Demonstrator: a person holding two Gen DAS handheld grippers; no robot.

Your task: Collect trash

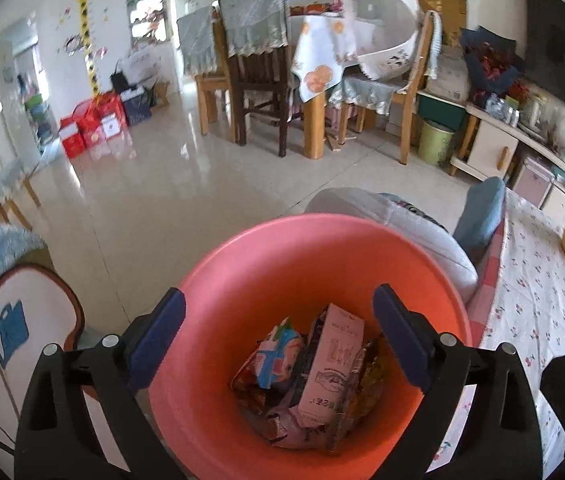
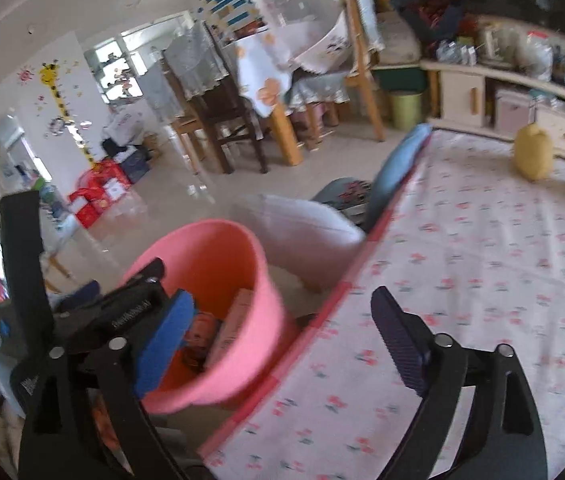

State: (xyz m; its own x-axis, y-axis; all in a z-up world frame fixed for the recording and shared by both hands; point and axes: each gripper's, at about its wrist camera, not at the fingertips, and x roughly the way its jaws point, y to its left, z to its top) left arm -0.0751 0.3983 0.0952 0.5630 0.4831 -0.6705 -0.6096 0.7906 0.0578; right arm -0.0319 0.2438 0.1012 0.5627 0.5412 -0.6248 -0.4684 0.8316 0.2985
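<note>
Beside the bench edge, low and close: pink bin, already holding trash — a pale carton standing on end among crinkled foil wrappers. Left gripper poised directly above the bin mouth, fingers spread wide, nothing between them. Right gripper over the bench, fingers likewise spread and empty.

Likely light, thin-walled plastic; probably flexes under a squeeze and tips easily. Best taken at the rim, one finger inside the wall, one outside. Wrappers soft and slippery, carton stiffer and easier to pinch at an edge.

Seen only from the left wrist: straight down into the bin, contents legible. Seen only from the right wrist: outer wall of the bin, the other gripper in front of it, and the bench's floral cloth stretching away to a yellow object at the far side. No loose trash discernible on the cloth, though blurred.
</note>
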